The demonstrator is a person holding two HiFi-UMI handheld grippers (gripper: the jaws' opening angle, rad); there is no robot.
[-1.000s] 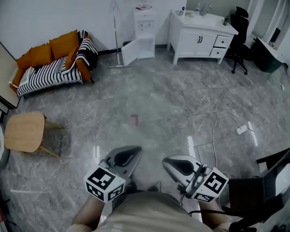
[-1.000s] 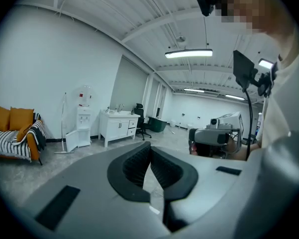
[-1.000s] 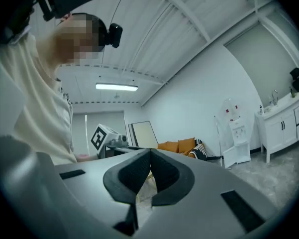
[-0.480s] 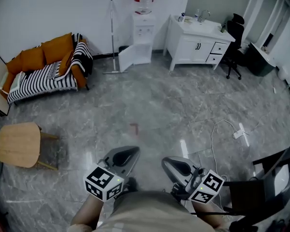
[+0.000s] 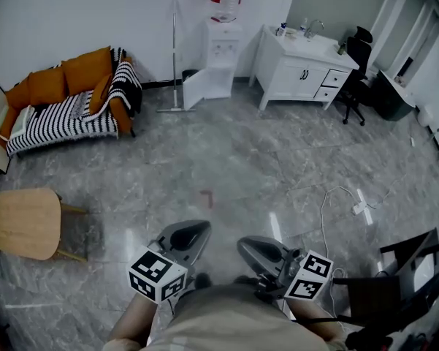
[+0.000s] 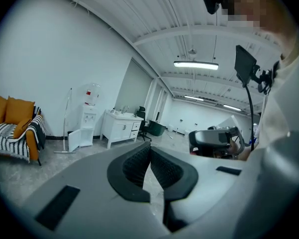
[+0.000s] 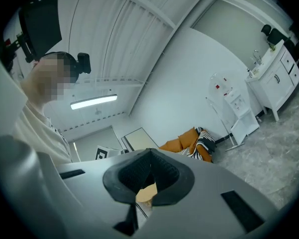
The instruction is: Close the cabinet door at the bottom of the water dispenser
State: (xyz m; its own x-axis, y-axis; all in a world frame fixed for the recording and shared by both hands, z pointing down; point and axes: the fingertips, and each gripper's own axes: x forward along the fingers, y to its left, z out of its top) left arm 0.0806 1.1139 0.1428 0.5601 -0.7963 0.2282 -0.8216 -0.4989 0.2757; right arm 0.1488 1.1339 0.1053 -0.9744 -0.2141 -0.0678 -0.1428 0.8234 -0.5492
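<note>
**A:** Where is the water dispenser [image 5: 223,50] from the grippers?

**B:** Far ahead of both, across the grey floor [image 5: 226,159], against the back wall [image 5: 95,13]. Its bottom cabinet door [image 5: 195,90] stands open, swung out on the unit's left side.

**A:** How wide?

**B:** Roughly a right angle, I'd say, though it is small from here.

**A:** The left gripper [image 5: 192,234]?

**B:** Closed, with the tips touching and nothing between them. It points toward the dispenser.

**A:** And the right gripper [image 5: 259,248]?

**B:** Just beside the left one. Its jaws are also together and empty.

**A:** What stands near the dispenser?

**B:** A long-handled mop [image 5: 174,50] leans on the wall just left of the door. A white bench [image 5: 303,64] with a sink stands to the dispenser's right.

**A:** Anything closer?

**B:** An orange sofa [image 5: 62,86] with a striped throw [image 5: 58,119] sits ahead and well left of the left gripper. A wooden stool [image 5: 25,221] is nearer on that side. A white cable [image 5: 329,196] lies on the floor ahead and right of the right gripper.
</note>
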